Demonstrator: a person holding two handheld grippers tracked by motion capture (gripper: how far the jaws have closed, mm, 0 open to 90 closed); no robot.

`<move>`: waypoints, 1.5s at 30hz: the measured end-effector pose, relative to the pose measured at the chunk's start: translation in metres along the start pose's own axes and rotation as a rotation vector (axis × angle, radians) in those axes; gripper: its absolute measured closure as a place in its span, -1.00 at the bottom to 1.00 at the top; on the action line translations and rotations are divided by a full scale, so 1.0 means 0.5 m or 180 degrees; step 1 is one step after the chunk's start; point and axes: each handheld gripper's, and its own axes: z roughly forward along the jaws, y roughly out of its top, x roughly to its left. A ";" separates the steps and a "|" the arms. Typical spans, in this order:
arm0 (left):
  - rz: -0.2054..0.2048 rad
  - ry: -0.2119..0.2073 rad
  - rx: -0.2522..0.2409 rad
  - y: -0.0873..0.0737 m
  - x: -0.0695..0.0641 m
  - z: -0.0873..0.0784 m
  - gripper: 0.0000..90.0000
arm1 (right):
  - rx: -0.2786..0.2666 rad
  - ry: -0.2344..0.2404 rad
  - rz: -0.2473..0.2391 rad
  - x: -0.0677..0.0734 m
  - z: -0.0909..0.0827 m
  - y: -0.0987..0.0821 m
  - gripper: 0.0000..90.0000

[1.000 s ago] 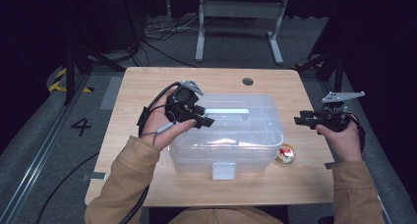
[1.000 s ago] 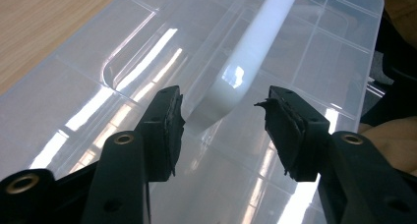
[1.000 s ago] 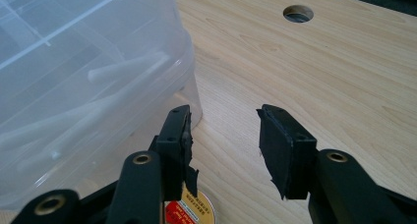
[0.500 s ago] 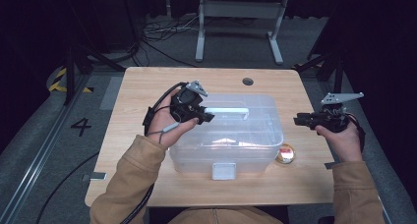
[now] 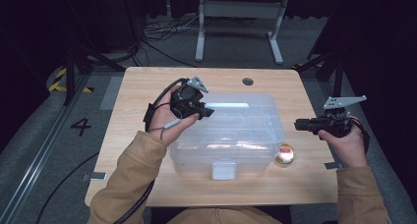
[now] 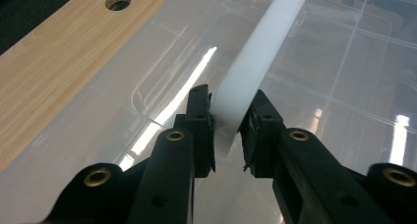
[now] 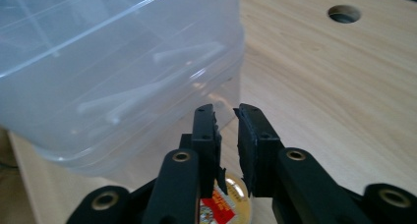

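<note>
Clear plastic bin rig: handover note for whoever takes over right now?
Left gripper: jaws either side of the white handle on the lid of the clear plastic bin, closing on it; a slight gap shows on one side, so grip is unconfirmed.
Right gripper: nearly shut, empty, held beside the bin's right end, above a small round tin on the wooden table.
Done: left lined up on the handle.
Left: lid still on; probably lift it off.
</note>
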 end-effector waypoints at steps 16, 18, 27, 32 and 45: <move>-0.0070 -0.0072 0.0020 0.023 0.023 -0.007 0.67 | 0.0224 0.0315 -0.0267 0.043 0.008 -0.008 0.99; -0.0079 -0.0073 0.0016 0.026 0.025 -0.008 0.66 | 0.0236 0.0340 -0.0286 0.045 0.010 -0.009 0.99; -0.0109 -0.0051 -0.0013 0.035 0.033 -0.011 0.65 | 0.0388 0.0631 -0.0509 0.074 0.036 -0.009 1.00; -0.0106 -0.0046 -0.0016 0.037 0.035 -0.011 0.64 | 0.0408 0.0752 -0.0562 0.084 0.044 -0.009 1.00; -0.0106 -0.0041 -0.0026 0.037 0.036 -0.012 0.64 | 0.0398 0.0845 -0.0615 0.091 0.050 -0.008 1.00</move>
